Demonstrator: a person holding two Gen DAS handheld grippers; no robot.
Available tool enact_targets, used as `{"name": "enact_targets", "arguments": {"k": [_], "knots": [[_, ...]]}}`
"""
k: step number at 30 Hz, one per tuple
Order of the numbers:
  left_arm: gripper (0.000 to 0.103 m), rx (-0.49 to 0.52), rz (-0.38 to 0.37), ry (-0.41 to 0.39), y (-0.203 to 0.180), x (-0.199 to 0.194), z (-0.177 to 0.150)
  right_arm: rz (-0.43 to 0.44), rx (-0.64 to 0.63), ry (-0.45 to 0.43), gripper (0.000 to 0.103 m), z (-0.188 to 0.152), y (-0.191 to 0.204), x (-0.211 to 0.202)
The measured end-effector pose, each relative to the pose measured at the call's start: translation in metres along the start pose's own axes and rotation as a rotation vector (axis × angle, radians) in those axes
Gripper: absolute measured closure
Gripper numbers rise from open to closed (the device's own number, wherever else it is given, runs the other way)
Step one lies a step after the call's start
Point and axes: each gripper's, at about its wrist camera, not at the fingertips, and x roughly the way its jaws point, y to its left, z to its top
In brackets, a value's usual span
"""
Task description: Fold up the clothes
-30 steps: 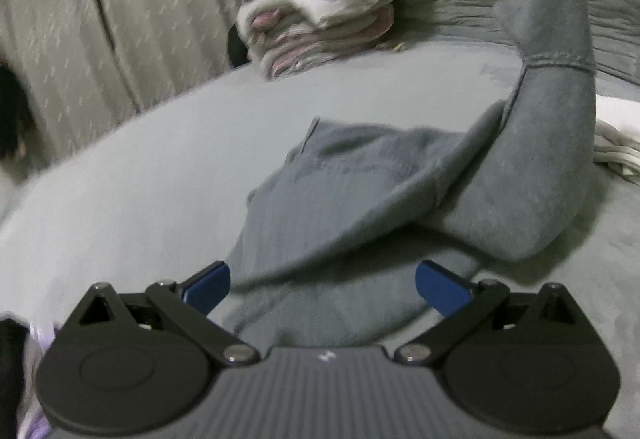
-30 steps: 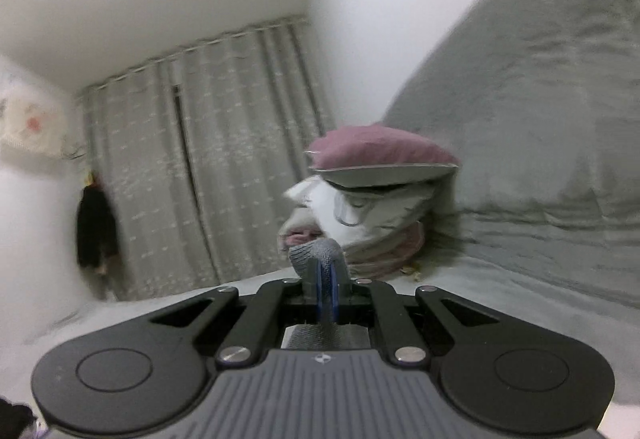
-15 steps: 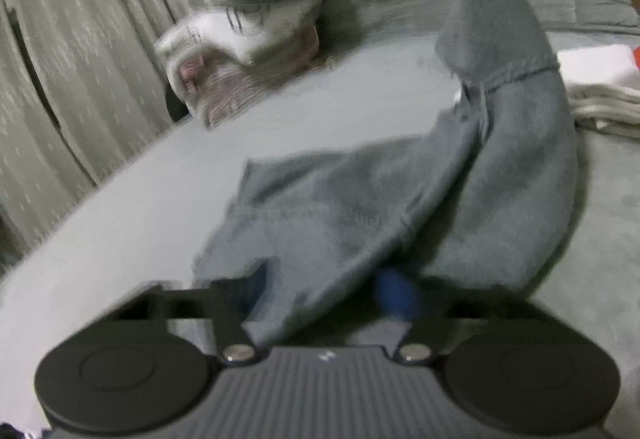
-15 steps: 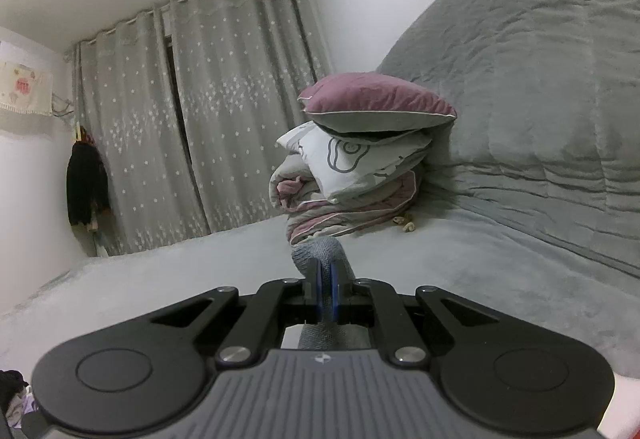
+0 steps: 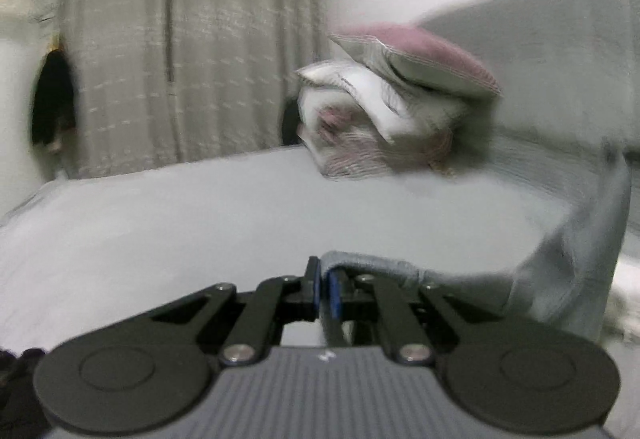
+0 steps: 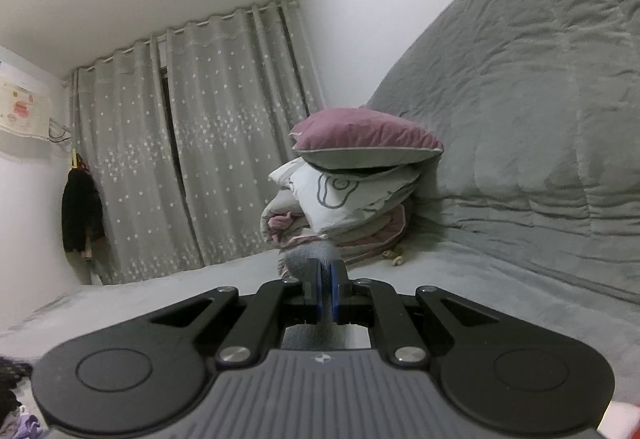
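Grey bed [image 5: 200, 223], both tools gripping sweater [image 5: 568, 259]

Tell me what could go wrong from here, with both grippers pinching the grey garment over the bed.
1. The left gripper pinches only a thin edge of the grey garment; that edge could slip free.
2. The right gripper also clamps a small bunch, so the cloth may hang twisted and fold unevenly.
3. The left view is blurred, and the stacked bedding stands ahead; a wide swing might topple it.

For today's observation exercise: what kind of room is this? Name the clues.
Most likely a bedroom: a grey quilted bed surface, stacked pillows and folded bedding, and drawn star-patterned curtains.
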Motion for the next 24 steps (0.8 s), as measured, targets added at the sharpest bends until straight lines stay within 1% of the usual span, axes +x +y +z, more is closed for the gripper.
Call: {"name": "enact_targets", "arguments": {"k": [2, 3, 4, 6, 9, 10, 11, 12, 13, 14, 16, 18, 19, 20, 21, 22, 24], "knots": [[0.098, -0.045, 0.018, -0.017, 0.022, -0.014, 0.005, -0.013, -0.034, -0.012, 0.096, 0.002, 0.000, -0.003], [0.098, -0.066, 0.025, -0.024, 0.033, -0.021, 0.007, -0.021, -0.063, -0.005, 0.096, 0.003, 0.001, -0.003], [0.098, -0.086, 0.033, -0.032, 0.044, -0.028, 0.009, -0.023, -0.104, 0.022, 0.096, 0.002, 0.004, -0.001], [0.098, -0.101, 0.043, -0.016, 0.056, -0.036, 0.008, -0.007, -0.186, 0.110, 0.096, -0.005, 0.011, 0.007], [0.098, -0.098, 0.038, 0.014, 0.066, -0.048, 0.000, 0.040, -0.188, 0.253, 0.095, -0.021, 0.013, 0.024], [0.098, -0.092, 0.035, 0.025, 0.068, -0.051, -0.003, 0.045, -0.184, 0.295, 0.089, -0.026, 0.014, 0.029], [0.098, -0.088, 0.038, 0.043, 0.069, -0.052, -0.006, 0.036, -0.188, 0.337, 0.075, -0.031, 0.015, 0.035], [0.098, -0.083, 0.045, 0.075, 0.069, -0.056, -0.011, 0.016, -0.205, 0.393, 0.068, -0.037, 0.016, 0.043], [0.098, -0.071, 0.054, 0.129, 0.067, -0.058, -0.017, -0.009, -0.225, 0.454, 0.059, -0.044, 0.017, 0.051], [0.098, -0.059, 0.062, 0.183, 0.065, -0.054, -0.023, -0.021, -0.233, 0.508, 0.056, -0.052, 0.016, 0.059], [0.097, -0.045, 0.063, 0.258, 0.063, -0.045, -0.035, -0.035, -0.236, 0.612, 0.056, -0.067, 0.015, 0.076], [0.094, -0.057, 0.050, 0.304, 0.063, -0.038, -0.045, -0.018, -0.205, 0.669, 0.053, -0.075, 0.013, 0.087], [0.087, -0.068, 0.033, 0.329, 0.063, -0.034, -0.052, -0.004, -0.184, 0.691, 0.045, -0.078, 0.012, 0.093], [0.068, -0.078, 0.017, 0.354, 0.062, -0.030, -0.058, 0.001, -0.175, 0.717, 0.033, -0.081, 0.012, 0.099], [0.058, -0.077, 0.006, 0.378, 0.060, -0.027, -0.065, 0.002, -0.172, 0.745, 0.030, -0.084, 0.013, 0.104], [0.047, -0.058, 0.000, 0.392, 0.056, -0.025, -0.071, 0.003, -0.170, 0.774, 0.029, -0.087, 0.014, 0.110], [0.044, -0.004, -0.009, 0.405, 0.046, -0.021, -0.079, -0.015, -0.209, 0.780, 0.029, -0.093, 0.020, 0.117]]}}
